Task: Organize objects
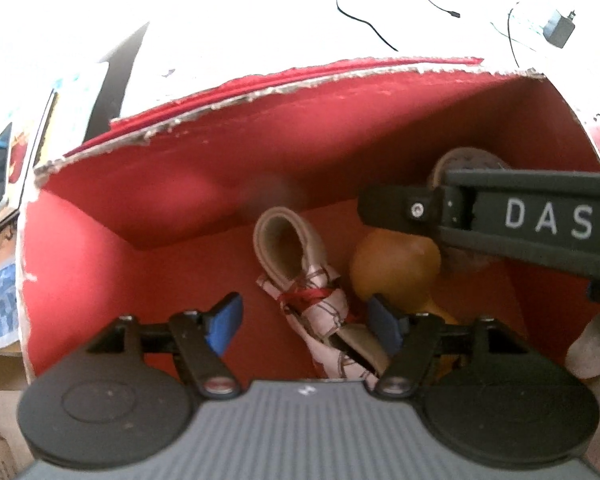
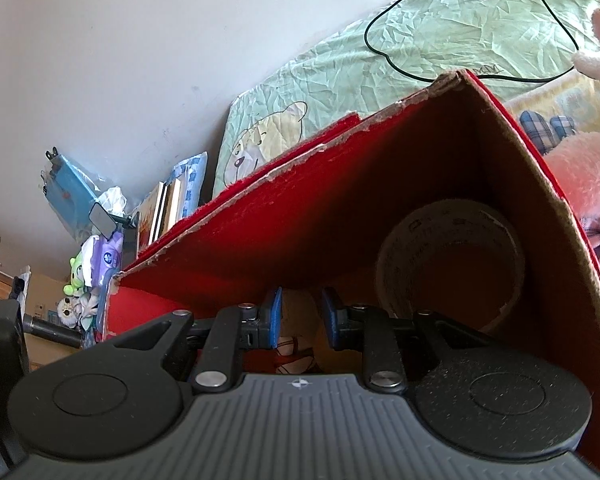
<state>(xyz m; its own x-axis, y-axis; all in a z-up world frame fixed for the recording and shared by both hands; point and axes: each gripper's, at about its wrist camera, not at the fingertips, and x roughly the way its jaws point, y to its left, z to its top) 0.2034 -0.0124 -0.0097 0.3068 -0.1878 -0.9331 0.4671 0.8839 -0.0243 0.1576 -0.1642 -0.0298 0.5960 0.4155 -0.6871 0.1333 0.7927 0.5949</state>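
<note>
Atop green bedsheet (image 2: 440, 40): red box (image 1: 220, 160), cable (image 2: 400, 20) at 12 o'clock. Left gripper (image 1: 304, 322) gaped wide, empty; right gripper (image 2: 300, 318) parted narrowly, empty.

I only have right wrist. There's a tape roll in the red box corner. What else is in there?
Observer: The left wrist view shows a small white sandal with red straps lying on the red cardboard box floor.
Operator: Anything beside it?
Observer: A round orange-yellow ball-like object sits right next to the sandal, between it and the tape roll.
Operator: Left gripper state?
Observer: The left gripper is open, fingers spread above the sandal, holding nothing.
Operator: Where's my right gripper relative to that?
Observer: Its black body marked DAS reaches over the ball-like object and tape roll.
</note>
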